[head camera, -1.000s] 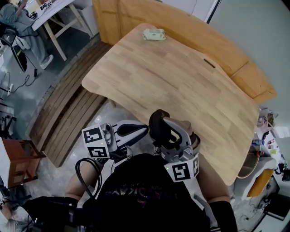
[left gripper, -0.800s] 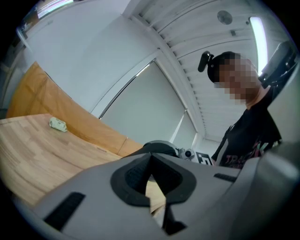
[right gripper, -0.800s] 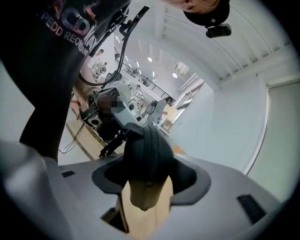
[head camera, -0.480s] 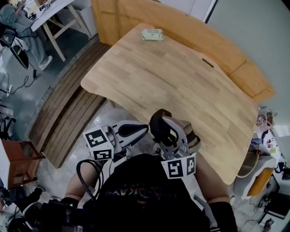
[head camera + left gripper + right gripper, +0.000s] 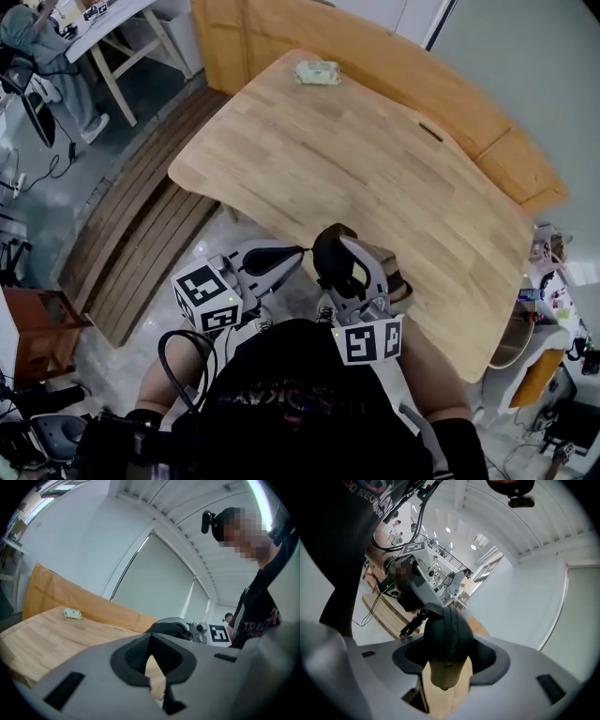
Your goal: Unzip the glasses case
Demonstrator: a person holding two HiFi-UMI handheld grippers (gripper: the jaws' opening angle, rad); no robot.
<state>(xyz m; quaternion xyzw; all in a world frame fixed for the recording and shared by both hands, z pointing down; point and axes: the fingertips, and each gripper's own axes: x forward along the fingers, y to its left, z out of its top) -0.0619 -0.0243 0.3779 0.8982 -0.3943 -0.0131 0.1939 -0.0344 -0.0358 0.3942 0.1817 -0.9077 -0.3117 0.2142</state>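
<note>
**A:** How far along is this?

**B:** Hardly begun, I'd judge. By the near edge of the wooden table (image 5: 375,169), the right gripper (image 5: 447,663) has the black glasses case (image 5: 436,634) on end; its jaws have just been closing and now press on the case's sides. The zip (image 5: 449,620) along the ridge looks shut wherever it shows. The left gripper (image 5: 152,667) is clamped tight with its tip at the case's edge; a thin dark strand there suggests it pinches the zip pull (image 5: 296,249).

**A:** So what is left?

**B:** The whole run of the zip, it seems; the pull has to be drawn round while the right steadies the case.

**A:** Any writing?

**B:** Red lettering on the person's black shirt (image 5: 291,403), too cut off to read; the marker cubes (image 5: 370,342) carry only black-and-white squares; no brand shows on the case, nor on the small pale-green packet (image 5: 318,71) at the far edge.
</note>
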